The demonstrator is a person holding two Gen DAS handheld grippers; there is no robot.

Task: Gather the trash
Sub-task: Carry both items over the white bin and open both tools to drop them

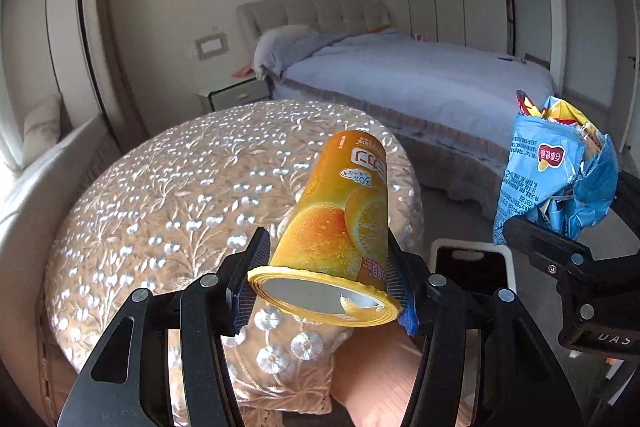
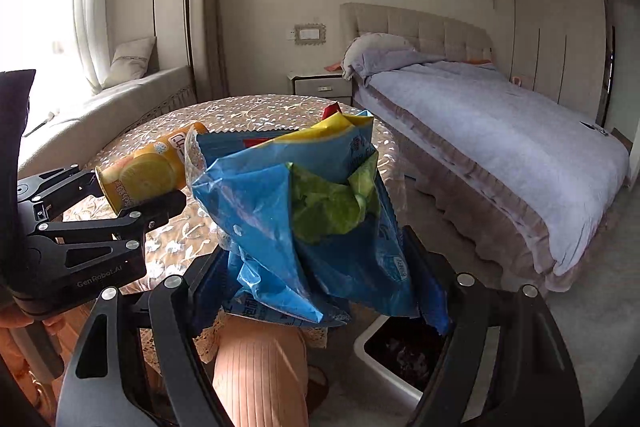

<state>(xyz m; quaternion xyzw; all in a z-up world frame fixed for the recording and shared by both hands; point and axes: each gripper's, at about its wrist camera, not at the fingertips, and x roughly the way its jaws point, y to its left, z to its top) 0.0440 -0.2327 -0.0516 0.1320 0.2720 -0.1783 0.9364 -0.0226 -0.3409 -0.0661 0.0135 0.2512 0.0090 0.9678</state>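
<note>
Trash: 2 pieces, 1 in each of my grippers, both lifted clear of the table [image 1: 168, 187].
Can: orange juice can [image 1: 340, 211], tilted, its base toward my left camera and its top pointing away over the table edge.
Left gripper: my left gripper [image 1: 328, 279] is partly closed, its 2 pads pressed on opposite sides of the can near the base; in the right view the same gripper [image 2: 136, 195] shows from the side with the can [image 2: 148, 171] in it.
Bags: crumpled blue snack bag [image 2: 280, 227] with a green wrapper [image 2: 328, 207] and a yellow-red wrapper [image 2: 332, 123] tucked in its open top.
Right gripper: my right gripper [image 2: 320, 287] stands wide, its 2 fingers closed on the lower part of the blue bag bundle; in the left view the bundle [image 1: 552, 179] rises from that gripper [image 1: 548, 239] at the right.
Bin: white-rimmed bin [image 2: 376, 355] with a dark liner on the floor, just below the bags and beside the table; in the left view its rim [image 1: 472, 247] sits to the right of the can.
Table: round, with a gold embroidered cloth, its top bare in both views.
Knee: my leg in ribbed pink fabric [image 2: 260, 367], below the bags, next to the bin.
Room: bed [image 2: 500, 131] with a pale blue cover beyond the table, nightstand [image 2: 320, 83] at its head, window seat [image 2: 120, 99] at the left.
</note>
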